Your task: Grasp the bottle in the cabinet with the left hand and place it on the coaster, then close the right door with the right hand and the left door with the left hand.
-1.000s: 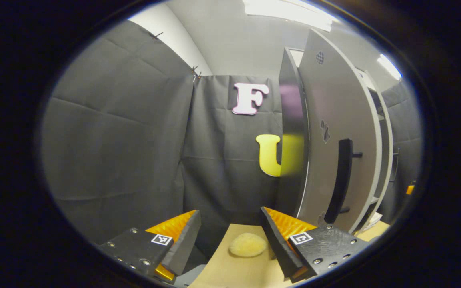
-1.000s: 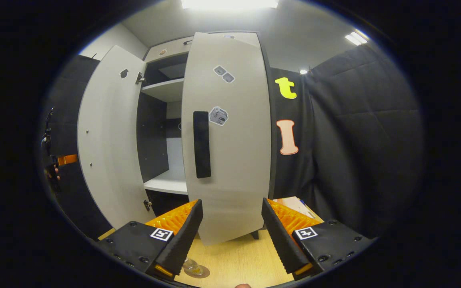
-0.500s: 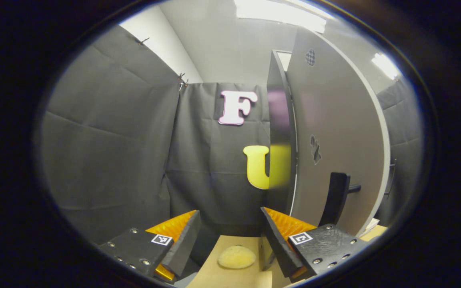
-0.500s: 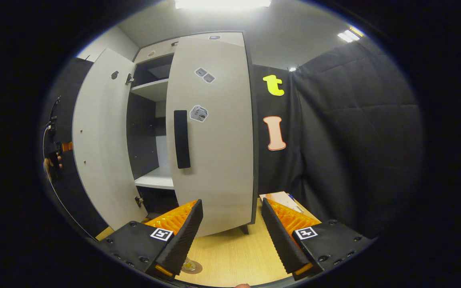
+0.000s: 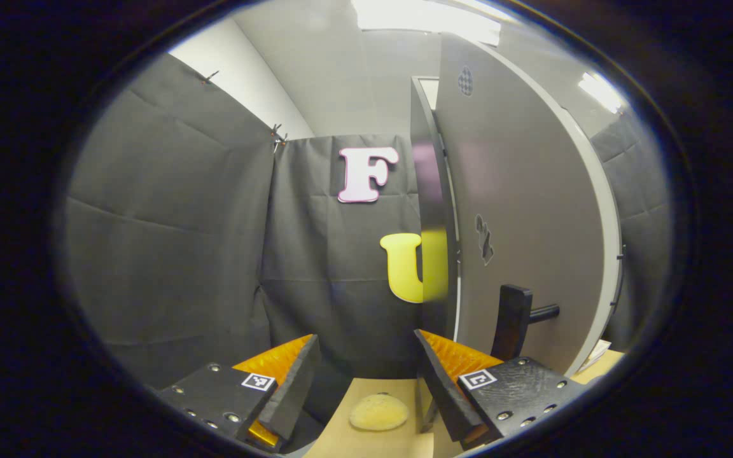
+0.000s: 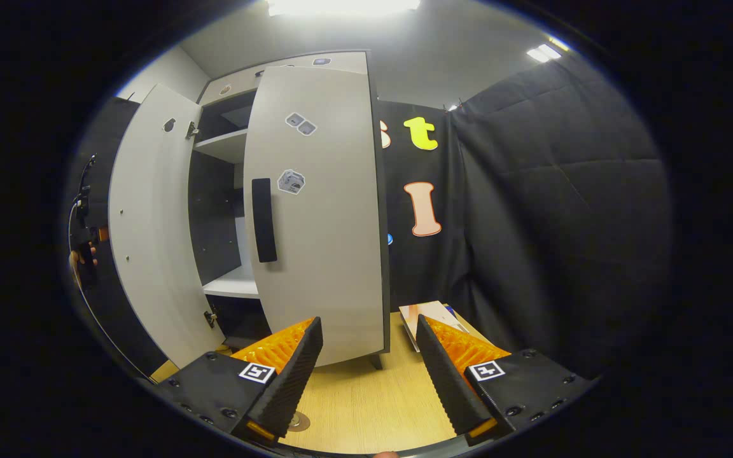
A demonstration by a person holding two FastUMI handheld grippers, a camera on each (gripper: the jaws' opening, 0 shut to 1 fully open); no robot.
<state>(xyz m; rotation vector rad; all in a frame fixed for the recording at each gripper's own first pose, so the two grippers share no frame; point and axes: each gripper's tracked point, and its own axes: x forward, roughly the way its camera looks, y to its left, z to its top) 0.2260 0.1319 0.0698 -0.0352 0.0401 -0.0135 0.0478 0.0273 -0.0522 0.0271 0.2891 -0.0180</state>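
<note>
**Now closing the doors**

Seemingly the right door [image 6: 315, 210] is nearly shut; the left door [image 5: 525, 210] stands open. Both claws, left claw [image 5: 366, 381] and right claw [image 6: 369, 375], gape empty. The coaster [image 6: 298, 420] lies at the tabletop's [image 6: 366, 407] near edge; next, push the left door home.

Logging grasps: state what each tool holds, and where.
Nothing. The left tool and the right tool are both open, with empty gaps.
</note>
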